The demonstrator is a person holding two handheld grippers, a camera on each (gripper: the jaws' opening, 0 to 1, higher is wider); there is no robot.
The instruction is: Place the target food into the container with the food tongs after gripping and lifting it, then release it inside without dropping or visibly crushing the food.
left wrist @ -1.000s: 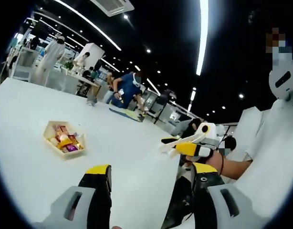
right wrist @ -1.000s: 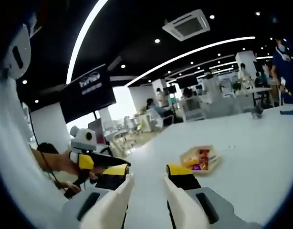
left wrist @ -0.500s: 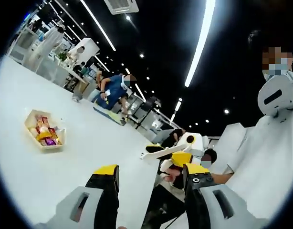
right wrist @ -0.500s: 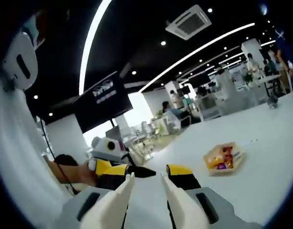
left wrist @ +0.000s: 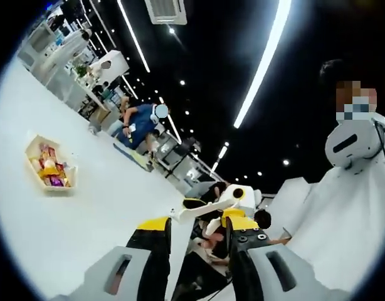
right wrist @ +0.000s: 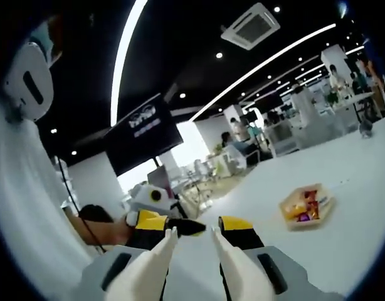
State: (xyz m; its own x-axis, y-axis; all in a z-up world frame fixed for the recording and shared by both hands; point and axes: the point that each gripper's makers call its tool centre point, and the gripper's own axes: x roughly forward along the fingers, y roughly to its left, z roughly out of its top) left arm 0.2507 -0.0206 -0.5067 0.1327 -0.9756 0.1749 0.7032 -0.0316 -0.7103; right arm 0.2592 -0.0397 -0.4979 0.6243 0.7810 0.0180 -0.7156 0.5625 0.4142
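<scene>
Yellow-walled tray [left wrist: 49, 170] [right wrist: 307, 204] of wrapped snacks sits on the white table [left wrist: 86, 213], well apart from both grippers. Left gripper [left wrist: 195, 241] and right gripper [right wrist: 191, 241], its cream tong tips parted and empty, are raised away from the tray, probably not yet reaching.

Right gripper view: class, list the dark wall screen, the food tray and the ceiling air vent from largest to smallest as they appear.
1. Dark wall screen, clearly largest.
2. Ceiling air vent and food tray look alike in size; the nearer tray makes ranking unsure.
</scene>
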